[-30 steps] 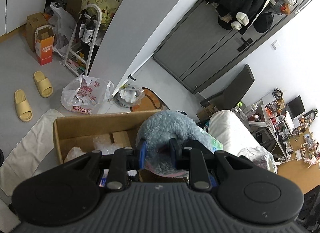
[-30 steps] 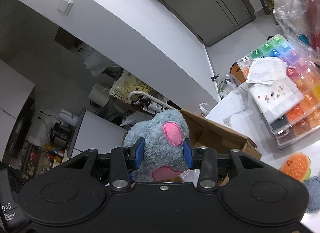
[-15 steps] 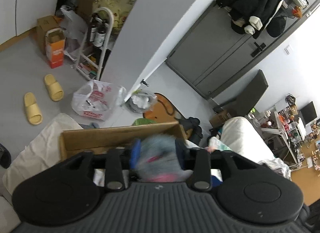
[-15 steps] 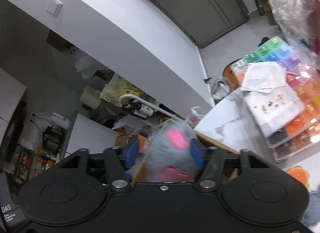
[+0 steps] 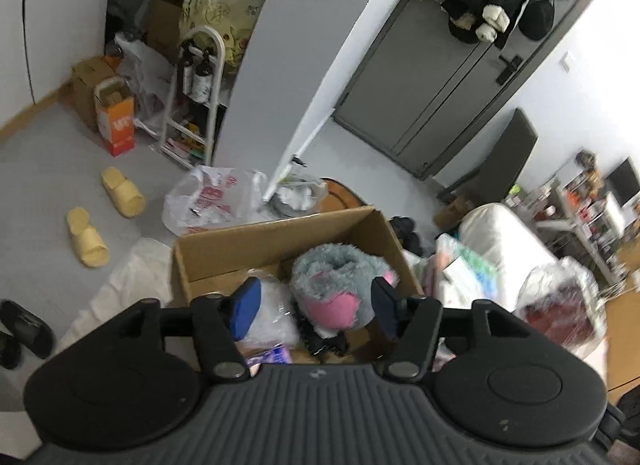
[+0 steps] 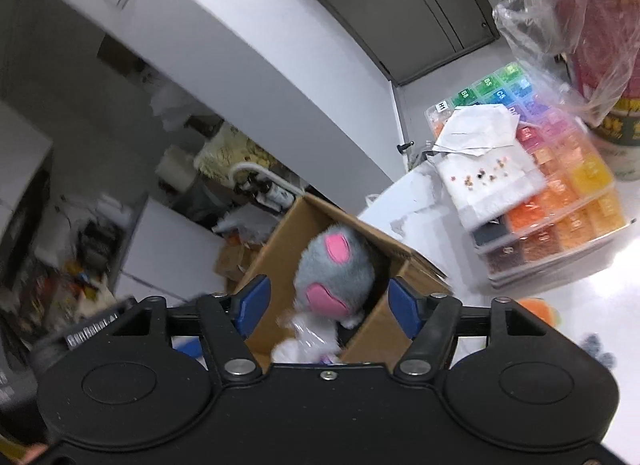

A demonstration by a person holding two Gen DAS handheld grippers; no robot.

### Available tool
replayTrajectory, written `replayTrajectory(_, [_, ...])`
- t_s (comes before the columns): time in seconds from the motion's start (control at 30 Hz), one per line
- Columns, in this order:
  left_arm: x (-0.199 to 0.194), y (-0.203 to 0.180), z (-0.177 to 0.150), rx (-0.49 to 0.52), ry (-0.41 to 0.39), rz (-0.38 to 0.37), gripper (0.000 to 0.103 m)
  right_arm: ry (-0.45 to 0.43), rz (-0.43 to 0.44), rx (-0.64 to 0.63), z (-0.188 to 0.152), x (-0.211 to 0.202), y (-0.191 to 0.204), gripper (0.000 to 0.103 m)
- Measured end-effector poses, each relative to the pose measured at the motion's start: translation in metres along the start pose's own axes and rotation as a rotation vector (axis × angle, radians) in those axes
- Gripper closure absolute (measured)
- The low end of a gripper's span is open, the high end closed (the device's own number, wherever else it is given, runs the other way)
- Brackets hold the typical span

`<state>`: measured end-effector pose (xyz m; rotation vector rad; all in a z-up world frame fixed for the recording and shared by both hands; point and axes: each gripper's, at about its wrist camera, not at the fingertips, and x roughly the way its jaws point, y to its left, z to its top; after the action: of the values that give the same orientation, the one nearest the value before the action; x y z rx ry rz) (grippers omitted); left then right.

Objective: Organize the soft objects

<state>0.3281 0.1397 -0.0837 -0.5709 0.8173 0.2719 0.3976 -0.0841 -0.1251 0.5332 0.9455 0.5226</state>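
The cardboard box (image 5: 280, 241) takes up the middle of both wrist views, its top open, standing on the floor just beside the white worktop (image 6: 404, 209) that carries a tray of coloured beads (image 6: 560, 193). Inside the box, against its right-hand wall as the left wrist camera sees it, lies the grey plush toy (image 5: 340, 285) with pink patches; it rests on top of crumpled clear plastic (image 5: 272, 317) and something dark below it. The toy is inside the walls and nothing grips it.

The left gripper (image 5: 314, 303) hangs over the box with its jaws spread wide, one blue pad on either side of the toy and neither touching it. The right gripper (image 6: 326, 303) is likewise wide open and empty, the toy (image 6: 334, 277) lying straight ahead and below between its fingers.

By my reading, this toy is placed and the next soft things are the orange plush (image 6: 538, 311) and a grey fuzzy piece (image 6: 596, 347) on the worktop at the lower right of the right wrist view. They lie well to the right of the box, so the right gripper is the nearer one and would have to swing rightward, away from the box; how they lie lengthwise cannot be told, as only their edges show
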Motion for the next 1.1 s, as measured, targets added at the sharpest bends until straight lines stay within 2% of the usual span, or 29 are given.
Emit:
replayTrajectory(0.13, [-0.014, -0.008, -0.008, 0.075, -0.004, 0.002, 0.033, 0.011, 0.007, -0.037, -0.004, -0.022, -0.001, 0.032])
replayTrajectory(0.2, [-0.020, -0.010, -0.010, 0.092, 0.002, -0.001, 0.030, 0.004, 0.002, -0.062, -0.004, -0.033, 0.001, 0.026])
replayTrajectory(0.33, [-0.033, -0.018, -0.018, 0.156, -0.005, 0.015, 0.024, 0.008, -0.018, -0.081, -0.004, -0.055, 0.002, 0.025])
replayTrajectory(0.57, [-0.066, -0.030, -0.032, 0.194, -0.022, 0.005, 0.017, -0.039, -0.032, -0.121, -0.008, -0.093, 0.007, 0.015])
replayTrajectory(0.87, [-0.114, -0.032, -0.051, 0.217, -0.030, -0.030, 0.017, -0.138, -0.078, -0.146, -0.023, -0.157, 0.019, 0.003])
replayTrajectory(1.1, [-0.142, -0.036, -0.072, 0.278, -0.035, -0.067, 0.017, -0.202, -0.080, -0.154, -0.036, -0.187, 0.027, 0.000])
